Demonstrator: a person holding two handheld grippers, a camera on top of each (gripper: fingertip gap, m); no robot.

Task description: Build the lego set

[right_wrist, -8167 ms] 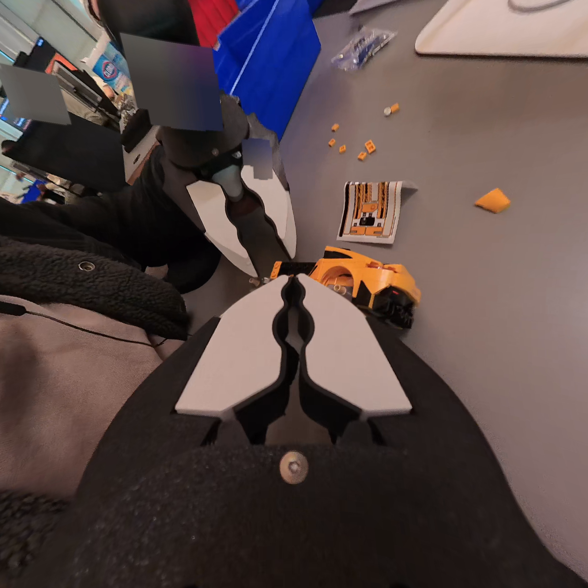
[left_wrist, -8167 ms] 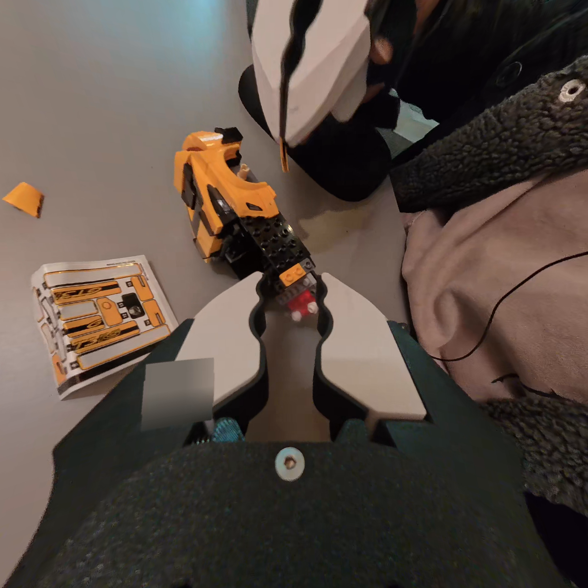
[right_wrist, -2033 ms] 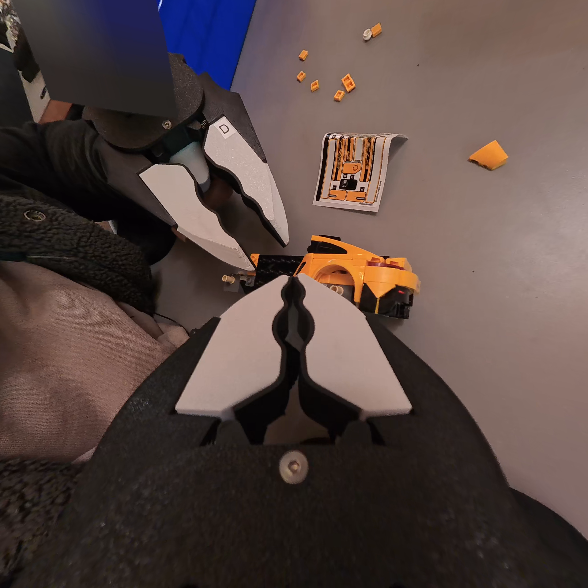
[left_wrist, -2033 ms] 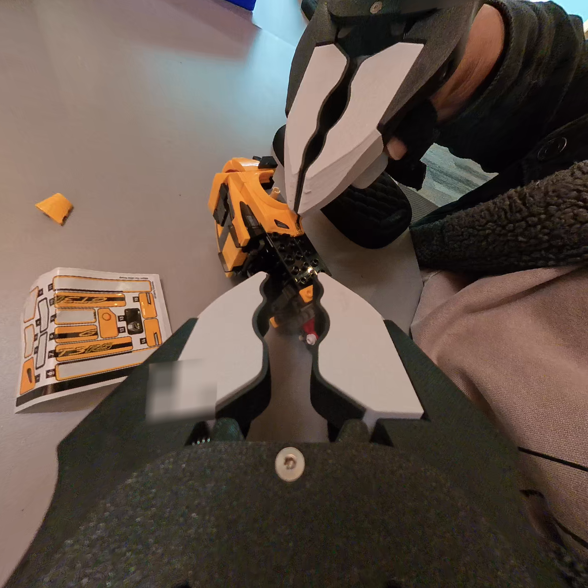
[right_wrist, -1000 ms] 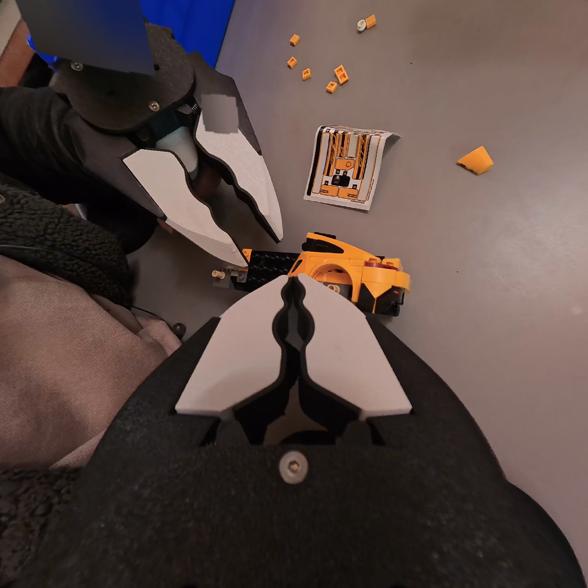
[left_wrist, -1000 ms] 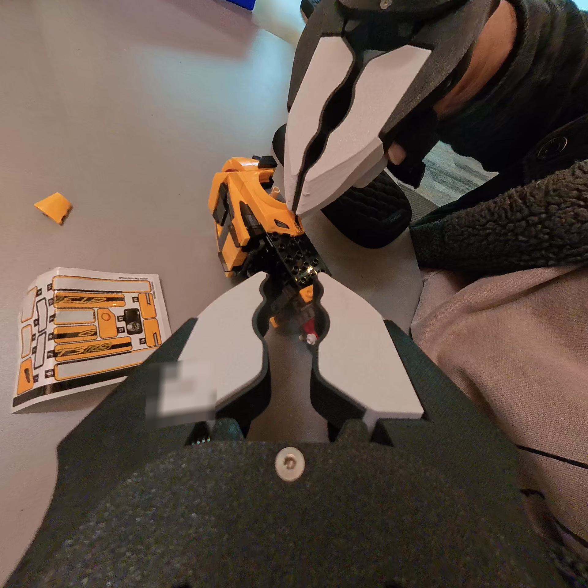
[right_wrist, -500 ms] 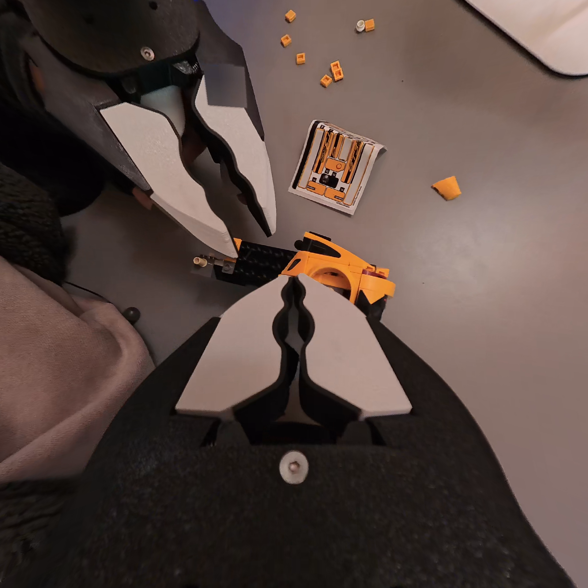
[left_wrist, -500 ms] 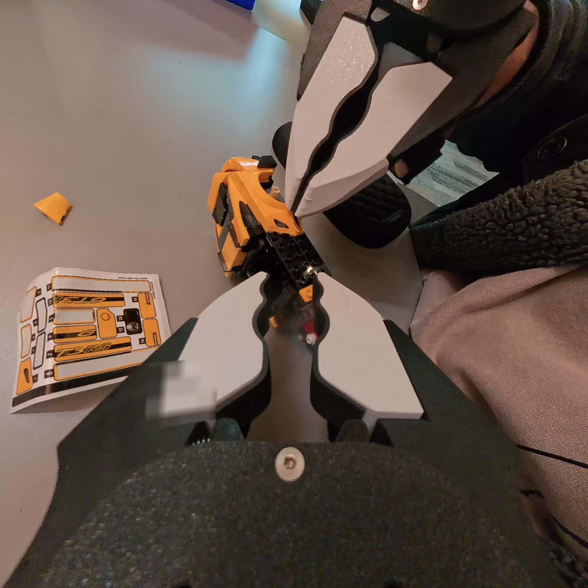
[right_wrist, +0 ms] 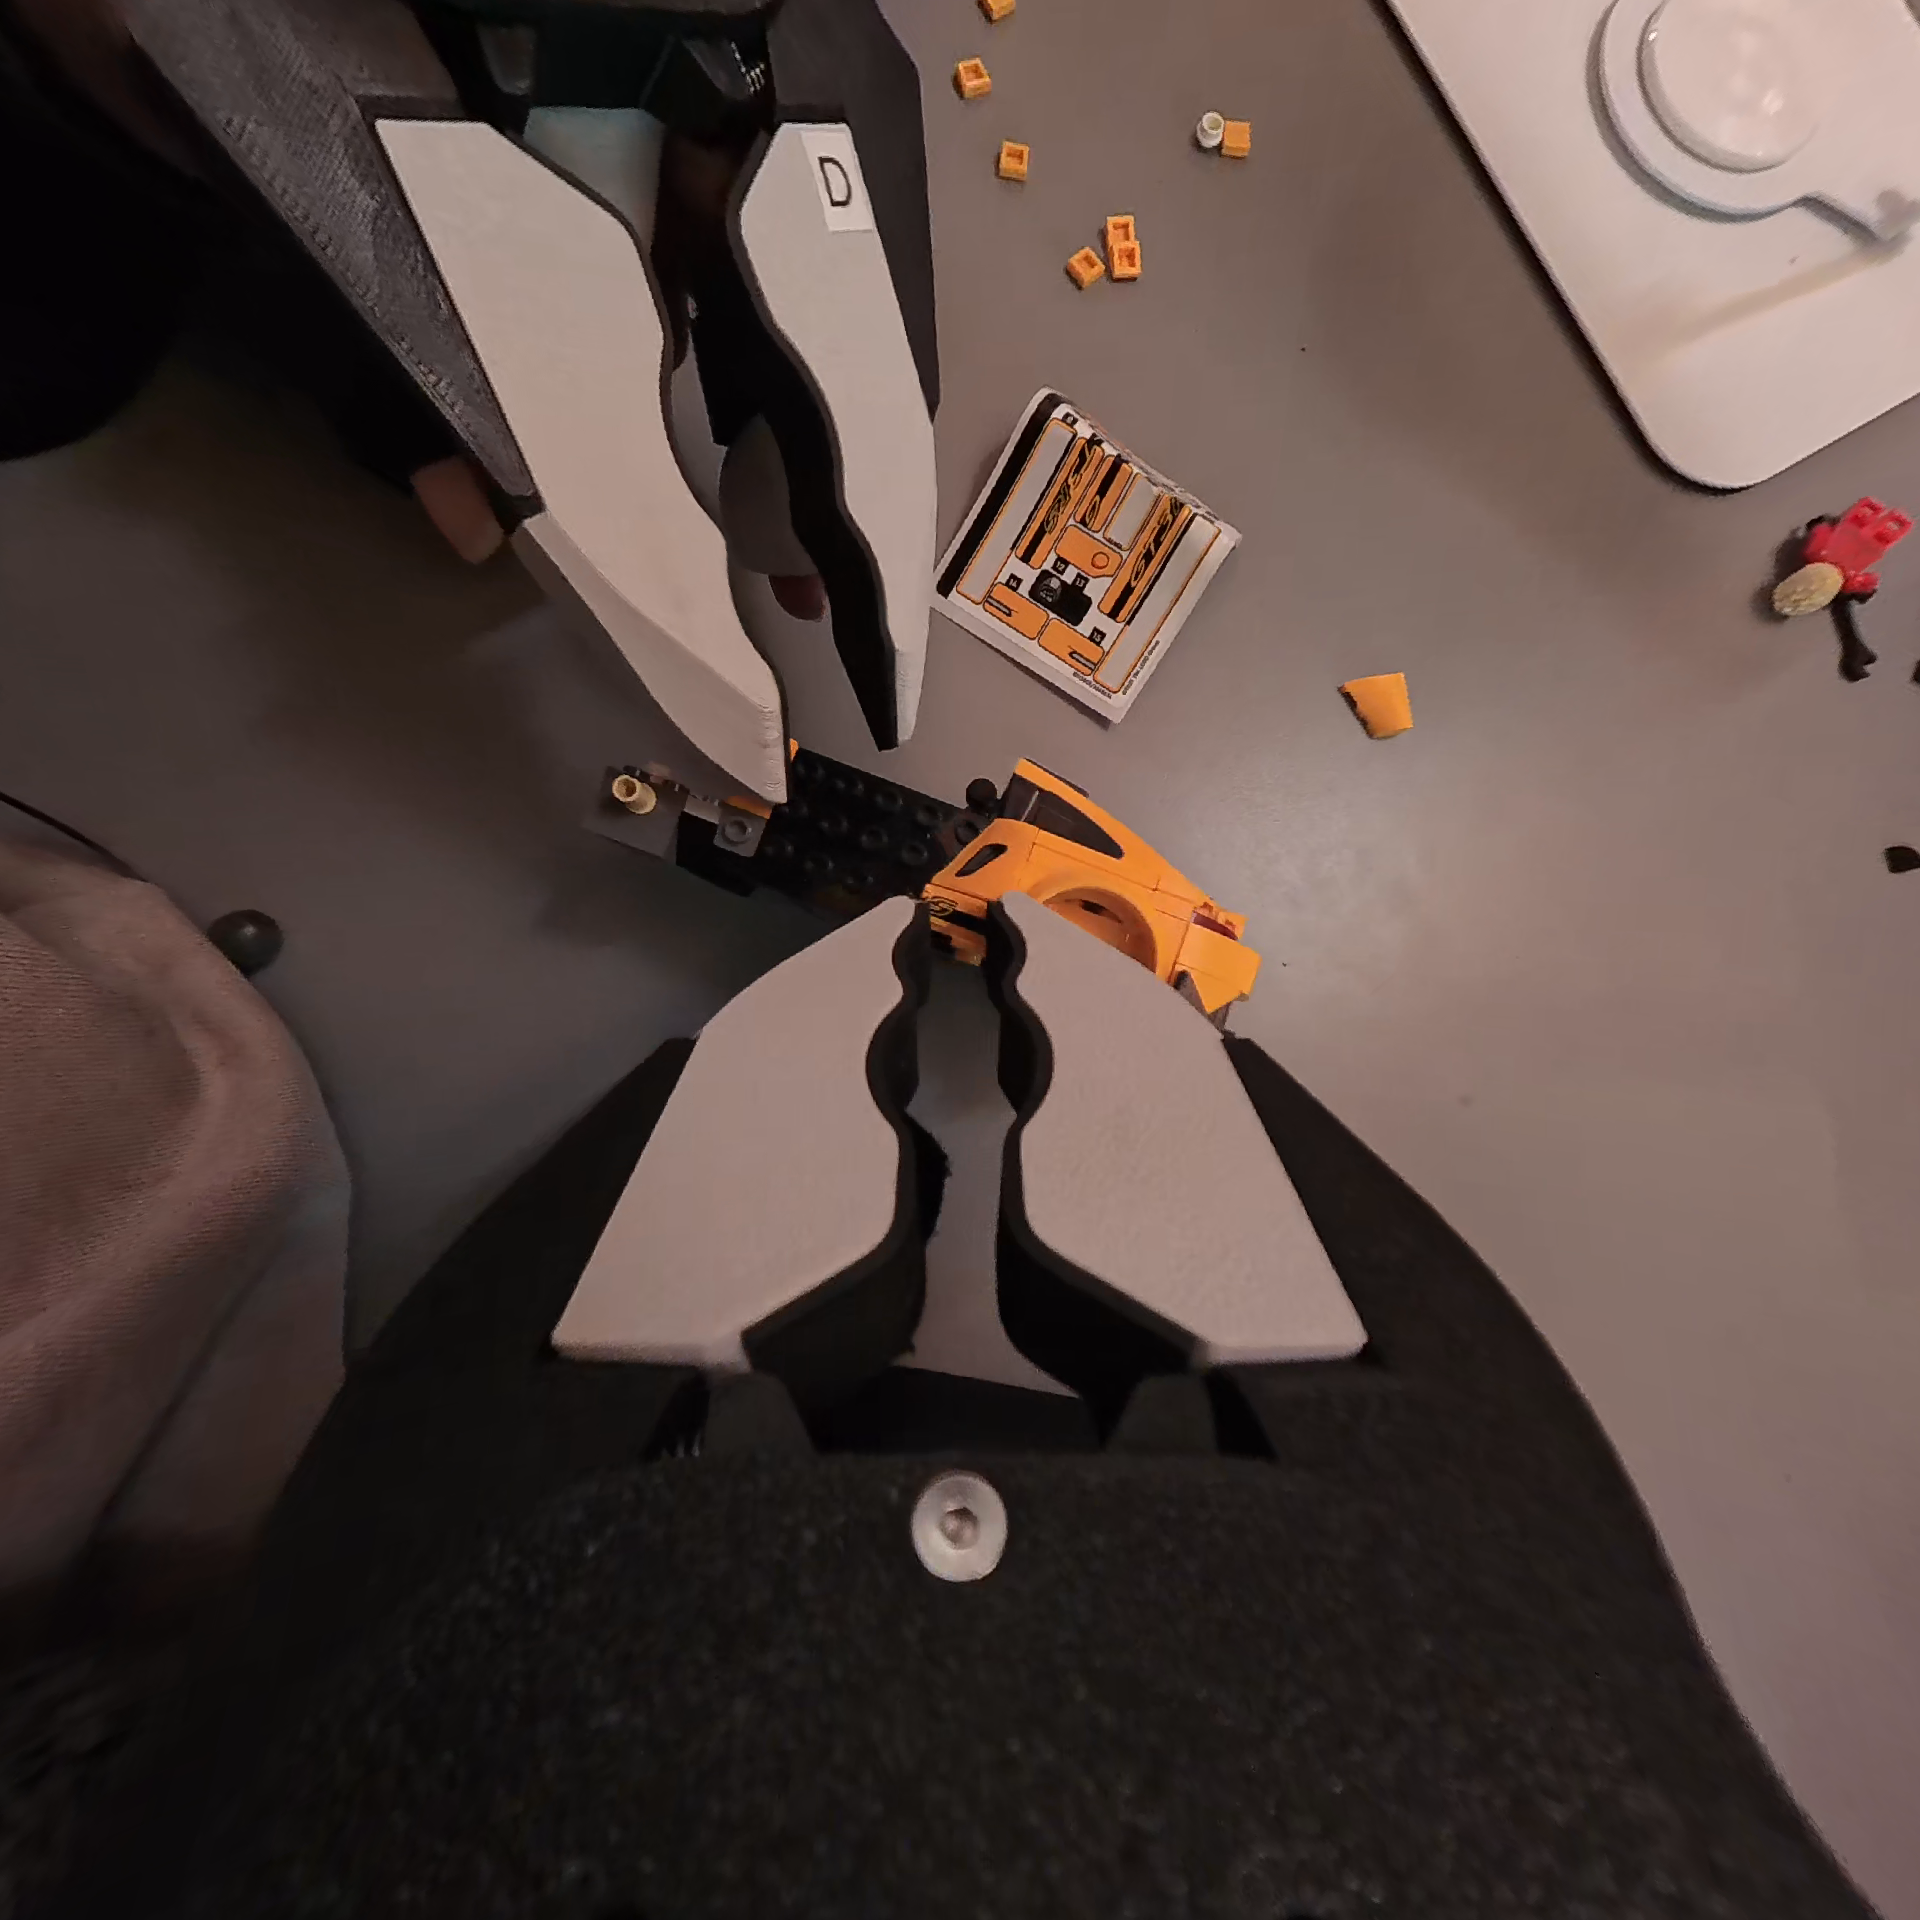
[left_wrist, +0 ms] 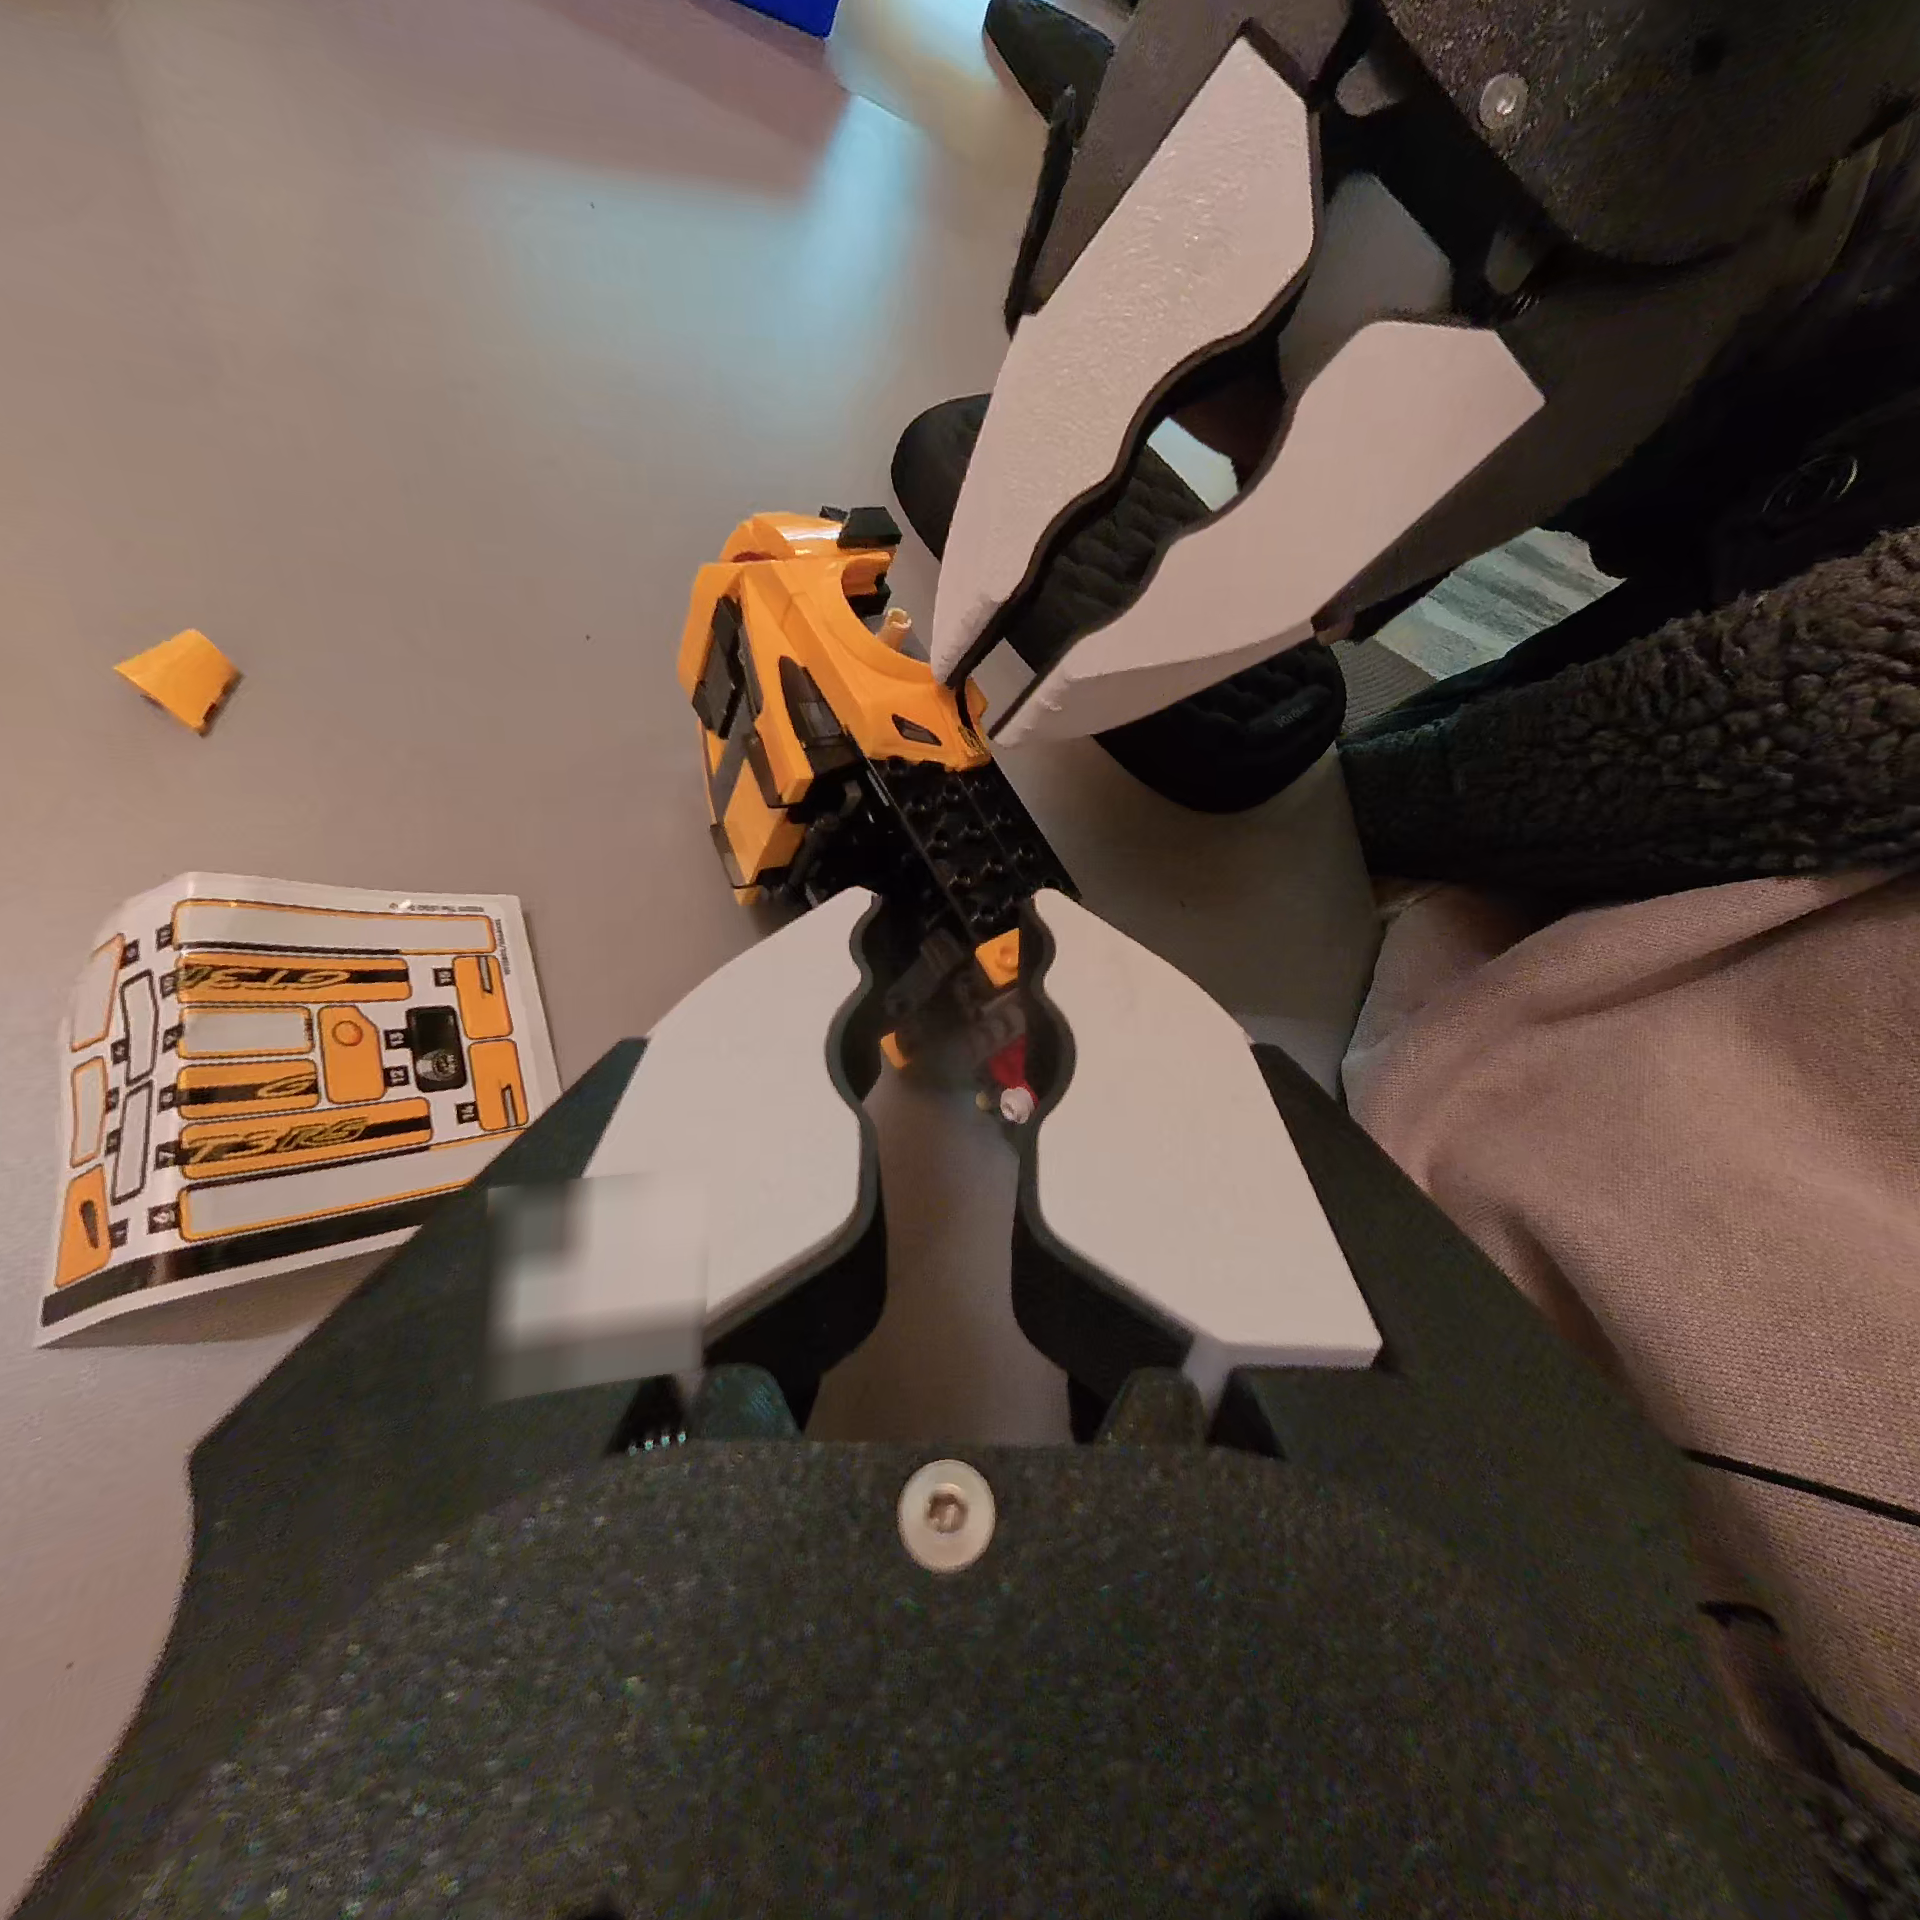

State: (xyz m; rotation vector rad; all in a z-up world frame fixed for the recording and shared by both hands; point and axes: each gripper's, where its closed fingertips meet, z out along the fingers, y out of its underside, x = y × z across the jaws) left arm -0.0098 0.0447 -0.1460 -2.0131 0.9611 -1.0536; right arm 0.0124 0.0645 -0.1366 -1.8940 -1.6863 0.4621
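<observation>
- Bricks making up the half-built orange-and-black plastic toy car point(left_wrist: 831, 727) are lying on the grey tabletop point(left_wrist: 364, 416), looking light, rigid, liable to pop apart.
- Left gripper point(left_wrist: 951, 925) is clamping its black studded chassis end.
- Right gripper point(right_wrist: 956, 914), jaws narrowly parted, is straddling the orange body's edge; firm contact is unclear.

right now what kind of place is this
Probably a hobby or work table indoors, used for brick building: a grey tabletop with a half-built orange toy car, a sticker sheet and loose orange bricks scattered about.
</observation>
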